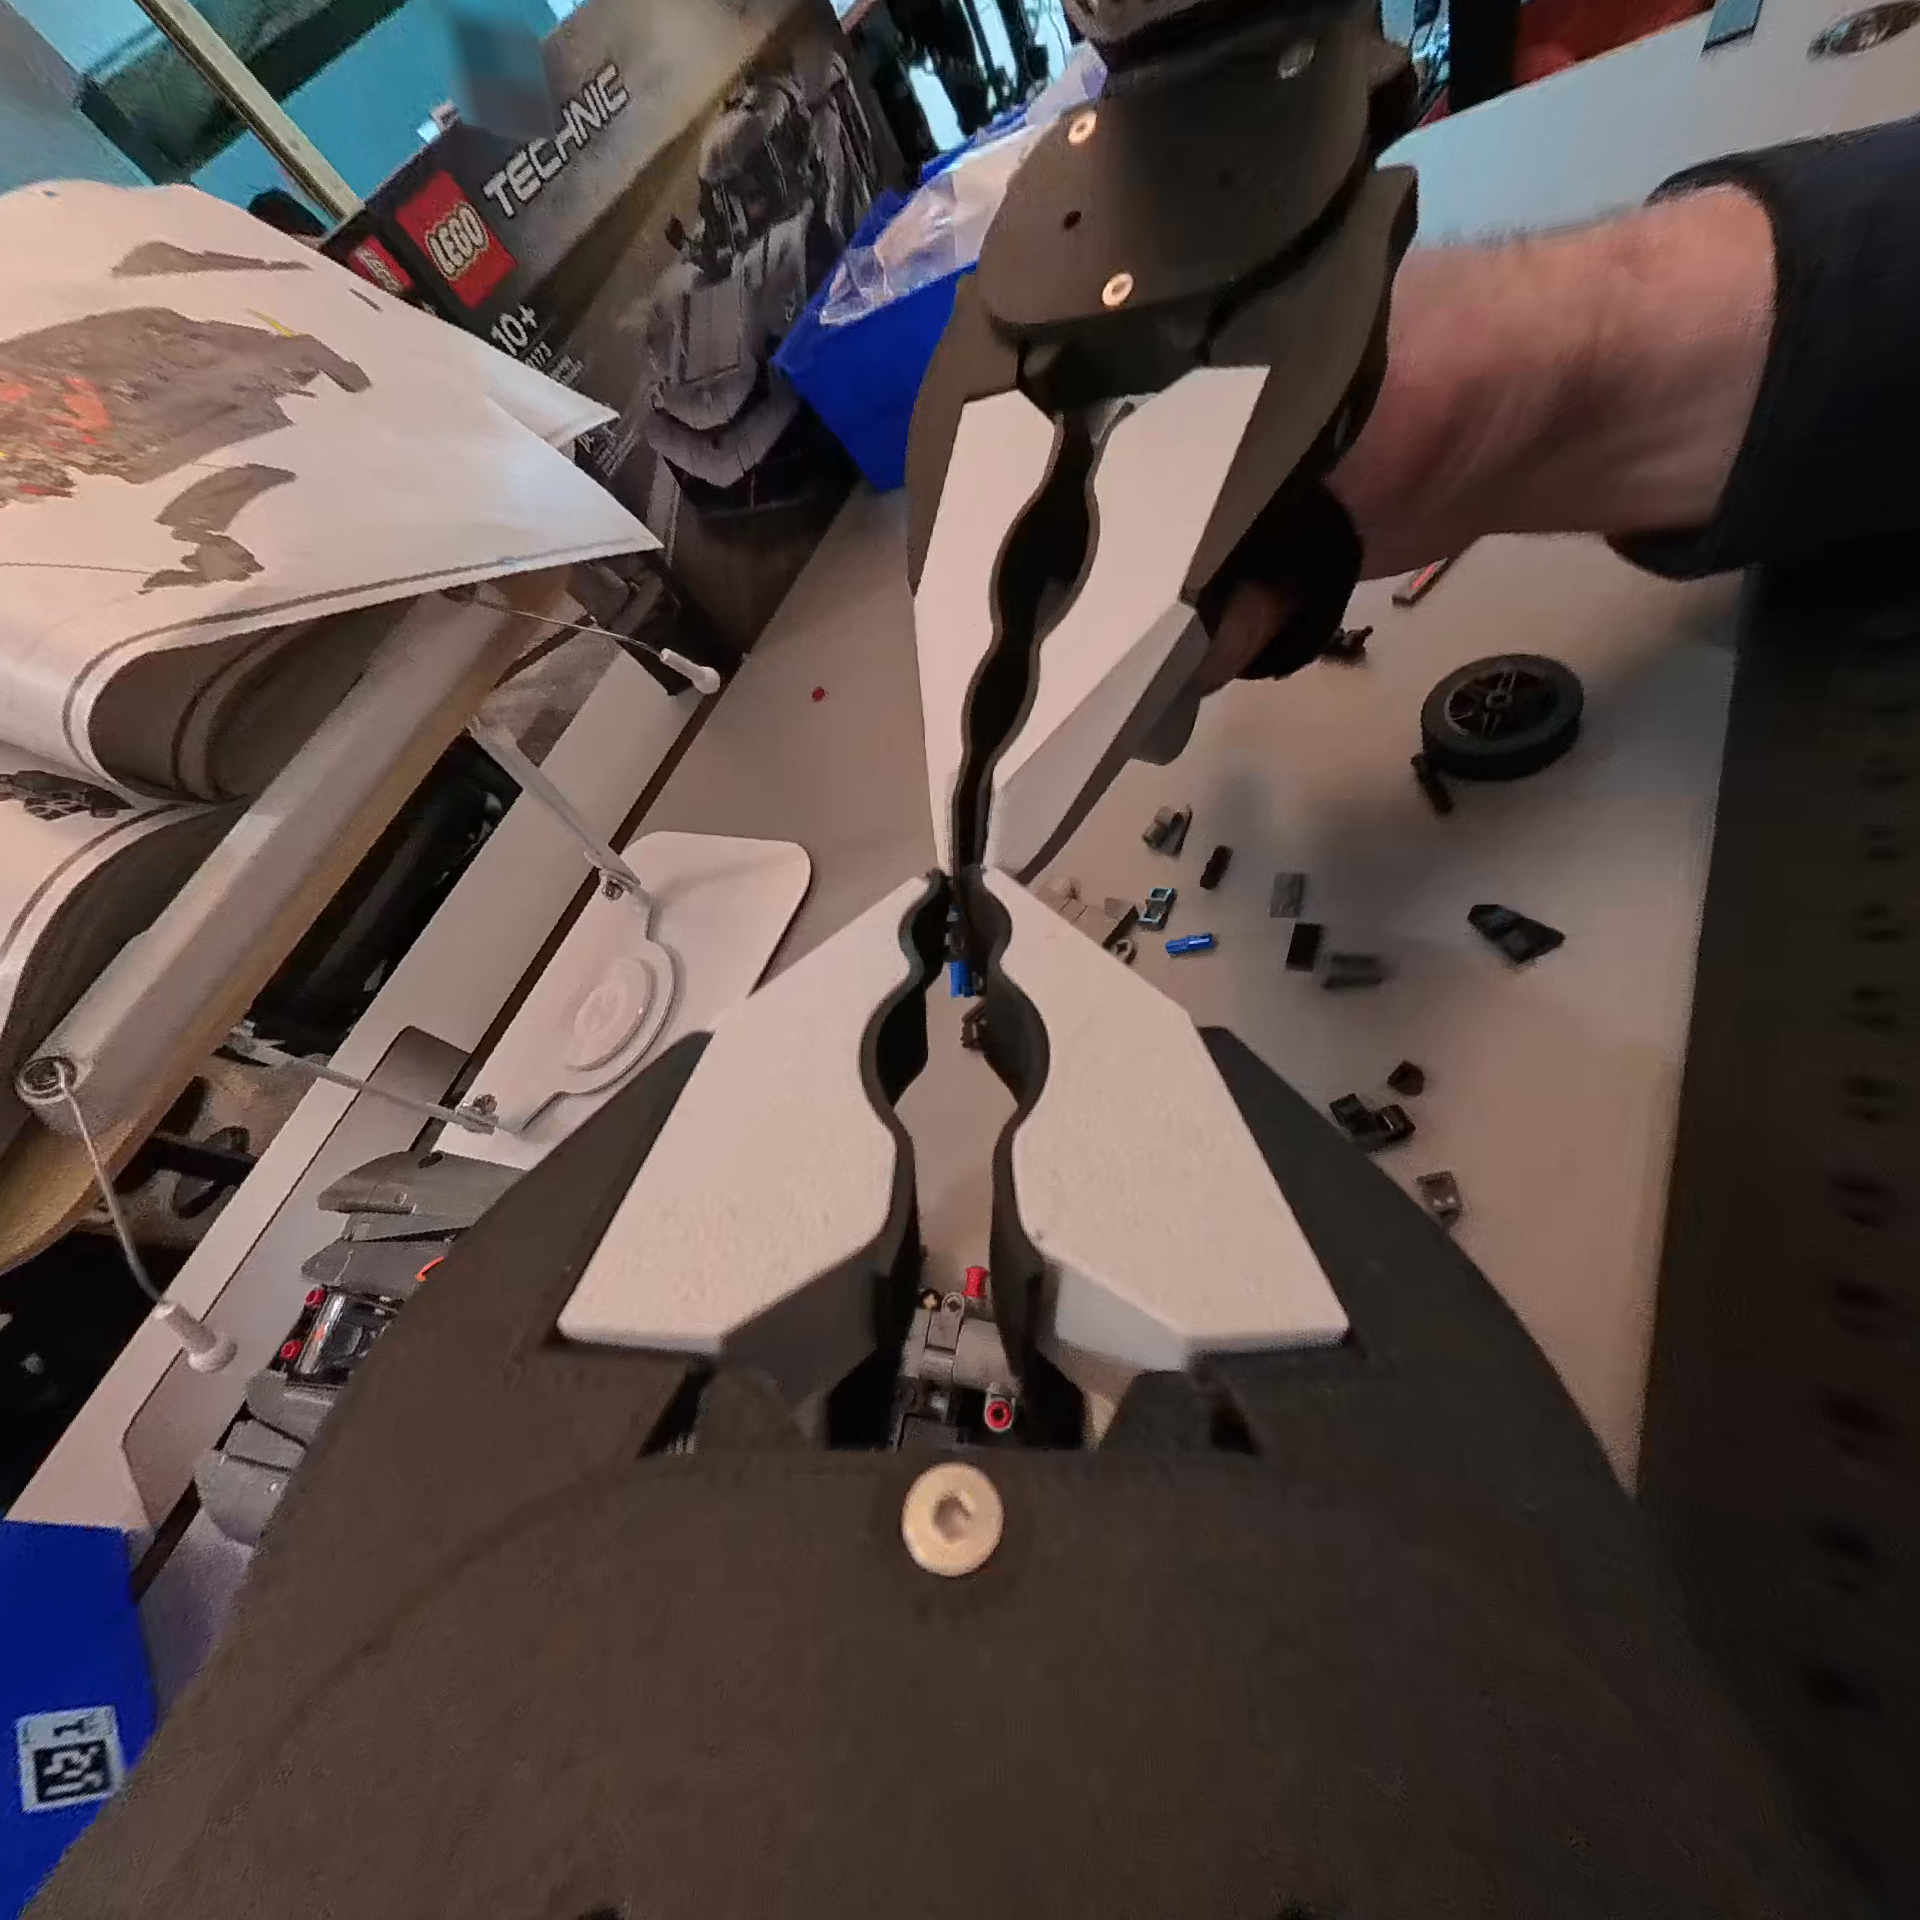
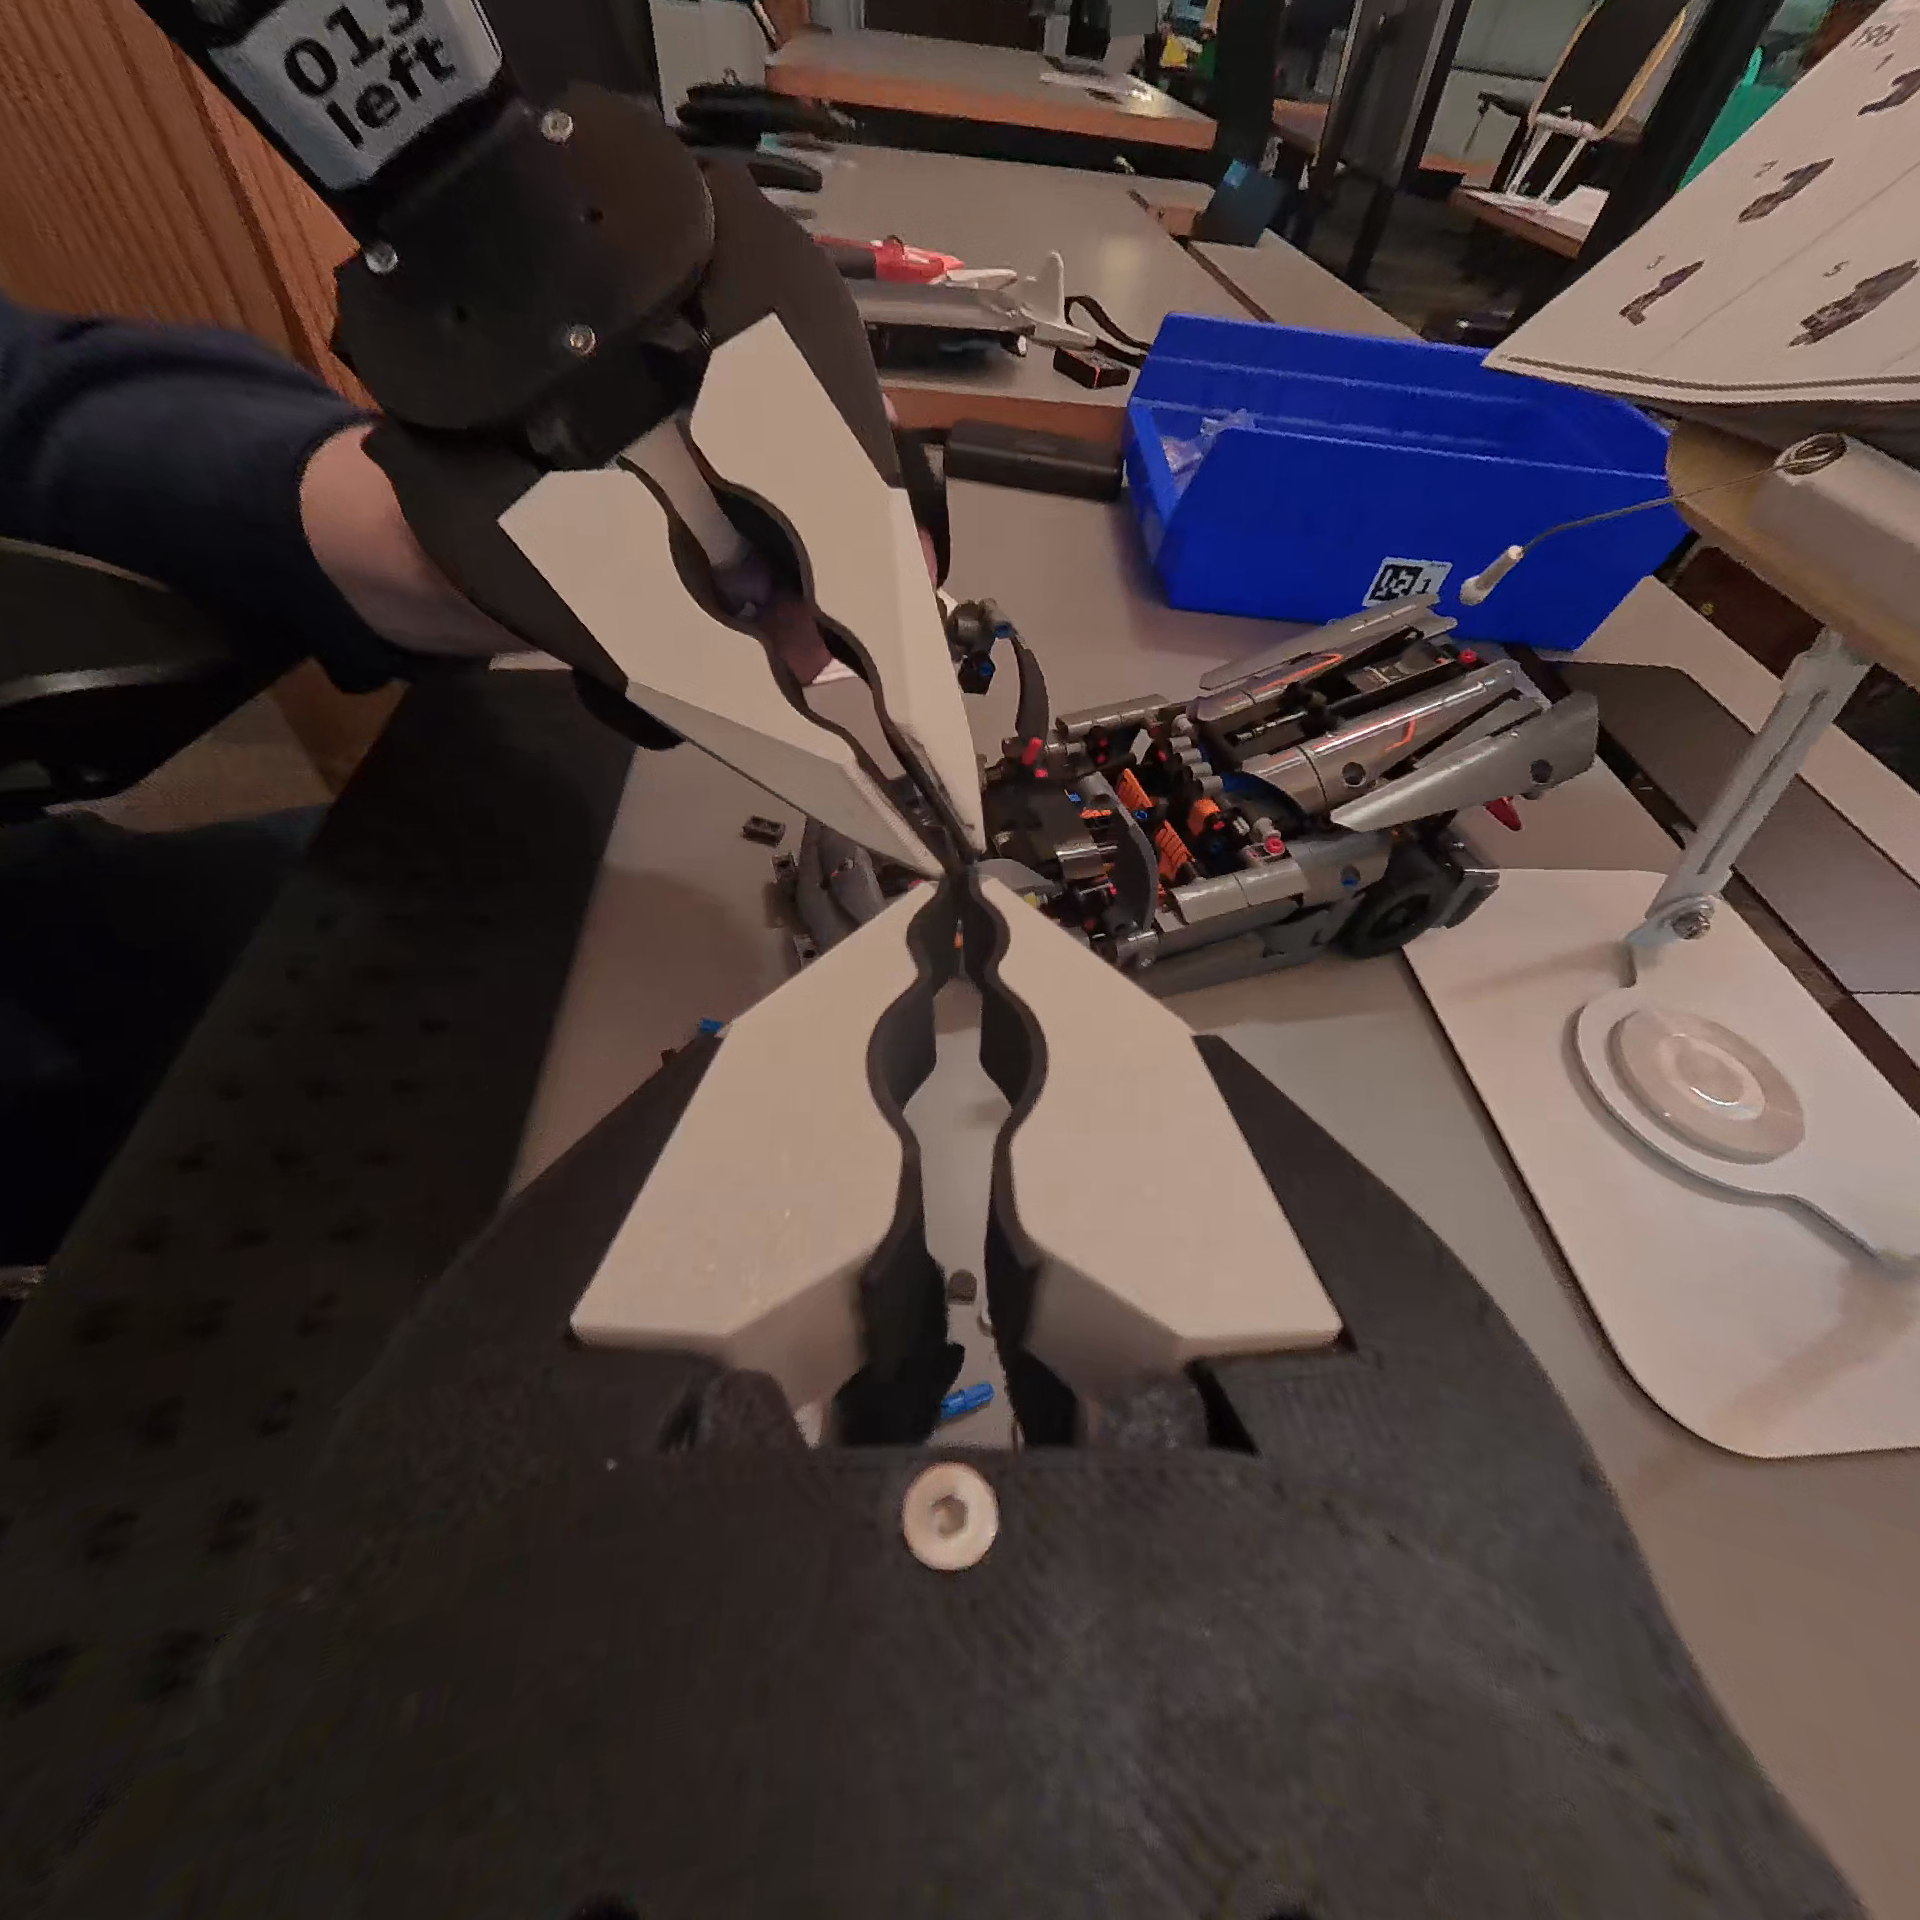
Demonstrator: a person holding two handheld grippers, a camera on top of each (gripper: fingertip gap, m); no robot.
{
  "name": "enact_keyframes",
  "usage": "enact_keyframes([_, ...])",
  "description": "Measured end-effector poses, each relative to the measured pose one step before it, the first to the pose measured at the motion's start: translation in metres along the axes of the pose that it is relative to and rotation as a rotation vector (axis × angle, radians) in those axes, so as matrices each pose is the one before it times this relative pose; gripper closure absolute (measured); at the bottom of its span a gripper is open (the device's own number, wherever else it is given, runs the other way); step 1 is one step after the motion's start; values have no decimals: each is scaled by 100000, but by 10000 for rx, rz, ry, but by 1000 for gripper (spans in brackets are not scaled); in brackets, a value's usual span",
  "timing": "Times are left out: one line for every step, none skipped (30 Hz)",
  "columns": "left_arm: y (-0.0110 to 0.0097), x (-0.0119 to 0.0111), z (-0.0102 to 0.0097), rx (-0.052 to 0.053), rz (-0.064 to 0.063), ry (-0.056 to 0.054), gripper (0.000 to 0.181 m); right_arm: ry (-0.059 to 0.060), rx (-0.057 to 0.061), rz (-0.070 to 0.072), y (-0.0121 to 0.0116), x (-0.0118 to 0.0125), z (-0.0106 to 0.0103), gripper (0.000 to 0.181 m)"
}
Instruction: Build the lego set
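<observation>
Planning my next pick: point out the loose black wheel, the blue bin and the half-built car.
black wheel (image 1: 1501, 729), left wrist view, hub.
blue bin (image 2: 1382, 509), right wrist view, front wall.
half-built car (image 2: 1320, 790), right wrist view, grey body panels.

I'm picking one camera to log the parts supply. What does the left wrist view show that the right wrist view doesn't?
Only the left wrist view shows the loose wheel, scattered small parts and the set's box. Only the right wrist view shows the half-built car whole. Both show the left gripper and right gripper meeting tip to tip, the blue bin and the instruction booklet.
</observation>
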State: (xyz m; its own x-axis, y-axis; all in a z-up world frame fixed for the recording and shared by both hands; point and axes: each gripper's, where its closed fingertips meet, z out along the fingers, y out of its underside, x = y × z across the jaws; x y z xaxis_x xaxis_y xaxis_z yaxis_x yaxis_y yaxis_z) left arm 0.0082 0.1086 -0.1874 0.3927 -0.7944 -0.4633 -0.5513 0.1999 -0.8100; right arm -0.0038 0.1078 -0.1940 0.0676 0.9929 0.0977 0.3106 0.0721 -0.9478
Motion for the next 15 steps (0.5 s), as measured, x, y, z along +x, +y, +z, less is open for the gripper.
enact_keyframes([66,-8,50,-43,15,-23,181,99,-81,-115,78,42,23,181])
enact_keyframes([137,-3,40,-78,-35,7,181,120,-95,-137,84,75,38,181])
enact_keyframes([118,48,21,-97,-56,52,181,93,-82,-99,84,70,37,181])
enact_keyframes([-7,-45,-5,-19,-36,-41,181,69,5,-25,-44,68,-3,181])
enact_keyframes([-134,-125,-52,67,-15,-111,181,86,121,17,-208,126,-78,181])
enact_keyframes([-283,-186,-138,163,-72,-99,181,68,225,44,-356,113,-153,181])
enact_keyframes([-343,-200,-161,205,-258,-17,181,15,273,124,-406,91,-152,181])
enact_keyframes([-300,-209,-153,228,-384,40,181,25,291,205,-404,150,-157,181])
enact_keyframes([-279,-228,-192,266,-408,67,181,112,340,215,-457,295,-196,181])
enact_keyframes([-552,-196,-302,493,-581,194,181,82,424,224,-612,238,-227,178])
enact_keyframes([-801,-32,-352,663,-853,440,181,-206,429,330,-635,-154,-179,173])
enact_keyframes([-779,106,-307,668,-835,543,181,-392,322,401,-446,-399,-32,172])
enact_keyframes([-356,10,-177,393,-544,333,181,-260,178,301,-200,-259,111,170])
enact_keyframes([-111,106,-61,201,-231,221,181,-114,18,132,76,-121,199,171])
enact_keyframes([-158,296,18,193,-86,234,181,-123,-66,56,183,-162,212,173])
